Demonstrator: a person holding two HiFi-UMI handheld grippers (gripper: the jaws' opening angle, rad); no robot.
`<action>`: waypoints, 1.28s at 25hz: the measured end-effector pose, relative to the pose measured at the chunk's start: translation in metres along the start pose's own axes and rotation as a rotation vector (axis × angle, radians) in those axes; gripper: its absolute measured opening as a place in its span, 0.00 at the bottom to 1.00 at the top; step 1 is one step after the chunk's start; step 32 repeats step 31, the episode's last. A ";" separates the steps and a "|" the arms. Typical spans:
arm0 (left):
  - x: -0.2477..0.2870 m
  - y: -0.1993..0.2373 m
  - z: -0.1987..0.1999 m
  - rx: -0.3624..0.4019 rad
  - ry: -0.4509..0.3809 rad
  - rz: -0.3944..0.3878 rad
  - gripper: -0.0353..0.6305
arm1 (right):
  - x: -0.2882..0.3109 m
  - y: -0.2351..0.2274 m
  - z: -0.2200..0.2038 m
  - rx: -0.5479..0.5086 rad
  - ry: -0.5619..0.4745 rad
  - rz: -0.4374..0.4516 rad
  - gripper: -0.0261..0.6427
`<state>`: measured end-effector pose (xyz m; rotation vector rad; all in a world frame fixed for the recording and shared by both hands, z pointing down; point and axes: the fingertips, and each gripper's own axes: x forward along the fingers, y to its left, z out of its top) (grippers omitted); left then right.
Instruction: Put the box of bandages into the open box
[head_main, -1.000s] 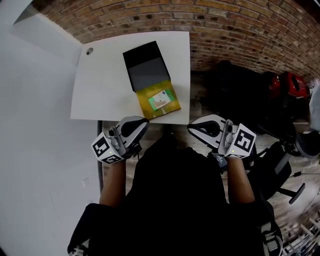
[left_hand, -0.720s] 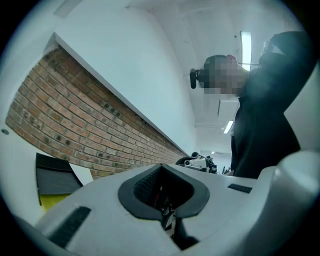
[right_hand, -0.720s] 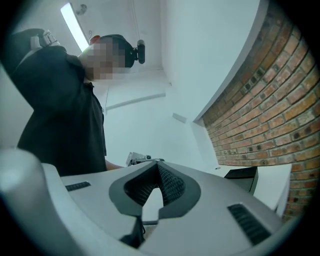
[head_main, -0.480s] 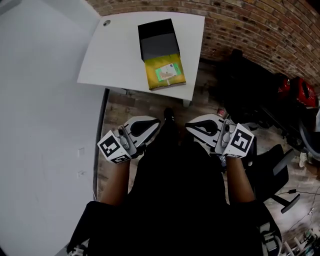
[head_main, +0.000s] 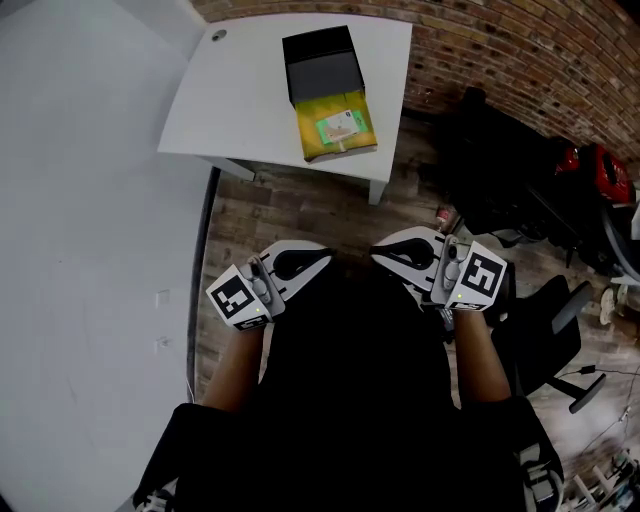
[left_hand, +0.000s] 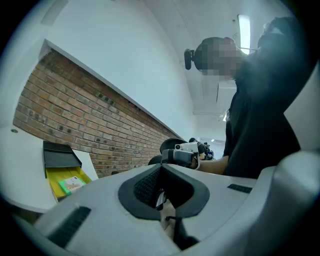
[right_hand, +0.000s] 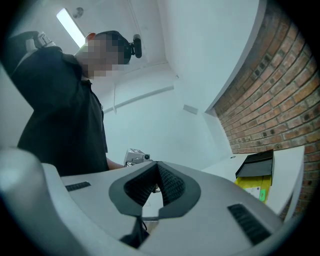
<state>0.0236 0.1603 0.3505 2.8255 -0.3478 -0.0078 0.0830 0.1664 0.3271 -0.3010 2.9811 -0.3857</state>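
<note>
The box of bandages (head_main: 340, 125) is a small, flat carton, mostly green with a pale panel on its upper face. It lies flat on the yellow lining of the open box (head_main: 322, 62). That box is black outside, and its dark half stands just behind the yellow part, towards the brick wall (head_main: 500, 50). In the left gripper view the carton shows as a green-and-white slab on the yellow, low at the left. In the right gripper view only a white and green edge of it is visible, so its print cannot be read. The open box sits near the front edge of the white desk (head_main: 250, 100).

Both tools are well apart from the desk, held close to the person's dark torso over the wooden floor (head_main: 300, 215). The left hand-held gripper (head_main: 322, 256) has its jaws pressed together with nothing between them. The right hand-held gripper (head_main: 380, 256) looks the same — jaws brought together on nothing. Their tips point towards each other, near but not touching, each with its marker cube at the outer end.
</note>
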 end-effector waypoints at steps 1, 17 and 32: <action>-0.001 0.000 -0.001 0.011 0.003 -0.017 0.08 | 0.003 0.003 -0.002 0.002 0.012 -0.004 0.05; -0.112 0.032 0.003 -0.059 -0.084 -0.166 0.08 | 0.106 0.027 -0.062 -0.166 0.337 -0.208 0.05; -0.123 0.033 -0.004 -0.037 -0.060 -0.376 0.08 | 0.131 0.025 -0.067 -0.163 0.393 -0.348 0.05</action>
